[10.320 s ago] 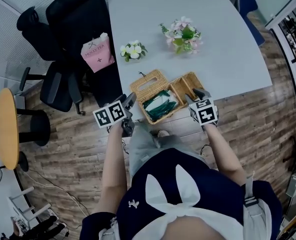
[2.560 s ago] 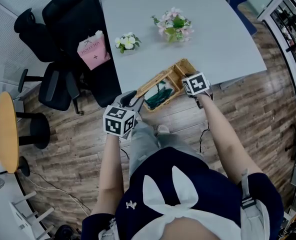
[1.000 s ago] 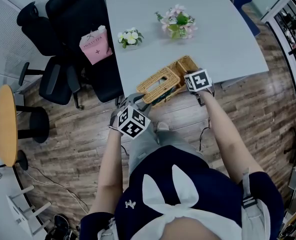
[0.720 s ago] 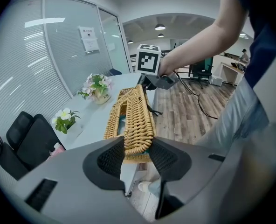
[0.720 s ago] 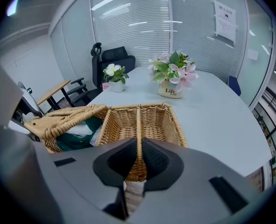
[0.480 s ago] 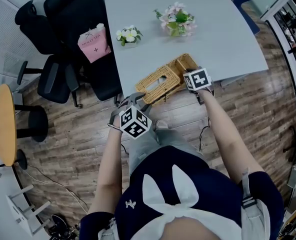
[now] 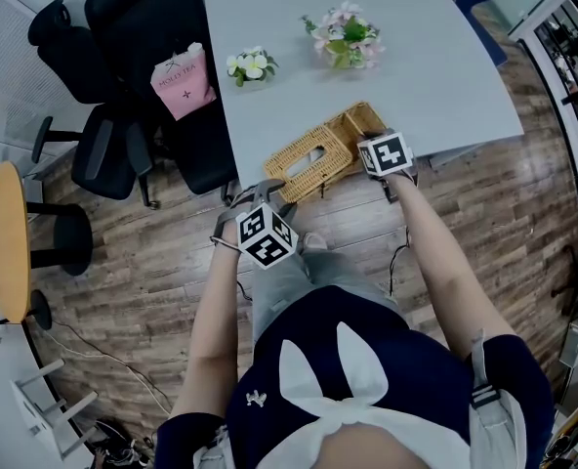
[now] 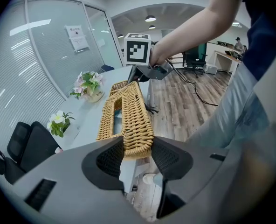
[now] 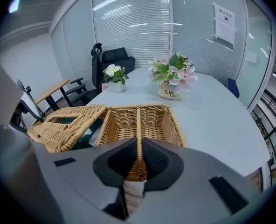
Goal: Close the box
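Note:
A wicker box [image 7: 352, 130] sits at the front edge of the grey table [image 7: 426, 66]. Its slotted wicker lid [image 7: 307, 159] lies low over the left compartment, and a gap under the lid [image 9: 63, 125] shows green contents. My left gripper [image 8: 137, 146] is at the lid's near end [image 8: 135, 141]. Its jaws have just been opening and now stand open, with that end between the pads. My right gripper [image 9: 139, 148] is shut on the box's middle divider [image 9: 138, 122] at the near rim. The right compartment is uncovered and bare.
A pot of pink flowers [image 7: 346, 39] and a small pot of white flowers [image 7: 248, 66] stand further back on the table. A black office chair [image 7: 133, 96] with a pink bag [image 7: 182, 81] is at the table's left. A round wooden table [image 7: 6, 242] stands far left.
The lid has swung down from a steep tilt to nearly flat over the box. The left jaws have spread wider around its end. The right gripper has not moved.

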Action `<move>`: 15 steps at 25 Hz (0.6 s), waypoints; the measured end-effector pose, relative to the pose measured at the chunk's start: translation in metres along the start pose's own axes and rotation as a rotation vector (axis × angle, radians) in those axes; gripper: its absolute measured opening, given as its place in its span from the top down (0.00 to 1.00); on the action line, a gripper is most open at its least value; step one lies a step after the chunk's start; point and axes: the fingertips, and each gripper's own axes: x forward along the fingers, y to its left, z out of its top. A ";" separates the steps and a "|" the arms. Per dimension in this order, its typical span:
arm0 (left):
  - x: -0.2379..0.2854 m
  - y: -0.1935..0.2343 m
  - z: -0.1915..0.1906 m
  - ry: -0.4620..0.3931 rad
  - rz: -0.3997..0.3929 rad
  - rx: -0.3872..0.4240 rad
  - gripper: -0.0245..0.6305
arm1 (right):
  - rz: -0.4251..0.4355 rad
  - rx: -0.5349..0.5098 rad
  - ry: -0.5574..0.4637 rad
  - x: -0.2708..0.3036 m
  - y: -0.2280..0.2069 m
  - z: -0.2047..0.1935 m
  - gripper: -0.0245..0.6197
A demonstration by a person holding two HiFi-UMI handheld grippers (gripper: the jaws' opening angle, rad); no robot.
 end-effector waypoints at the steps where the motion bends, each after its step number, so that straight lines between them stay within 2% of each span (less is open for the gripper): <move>1: 0.002 -0.002 -0.001 0.010 -0.005 0.014 0.68 | -0.001 -0.001 -0.001 0.000 0.000 0.000 0.90; 4: 0.010 -0.011 -0.005 0.045 -0.047 0.025 0.66 | 0.000 -0.004 -0.005 0.000 -0.001 0.000 0.90; 6: 0.014 -0.017 -0.006 0.042 -0.085 -0.039 0.66 | 0.004 -0.001 -0.008 0.000 -0.001 0.001 0.90; 8: 0.015 -0.016 -0.005 0.015 -0.078 -0.091 0.66 | 0.006 0.000 -0.010 -0.001 0.000 0.002 0.90; 15: 0.014 -0.012 -0.002 -0.036 -0.079 -0.186 0.66 | -0.006 -0.023 -0.015 -0.001 0.000 0.001 0.90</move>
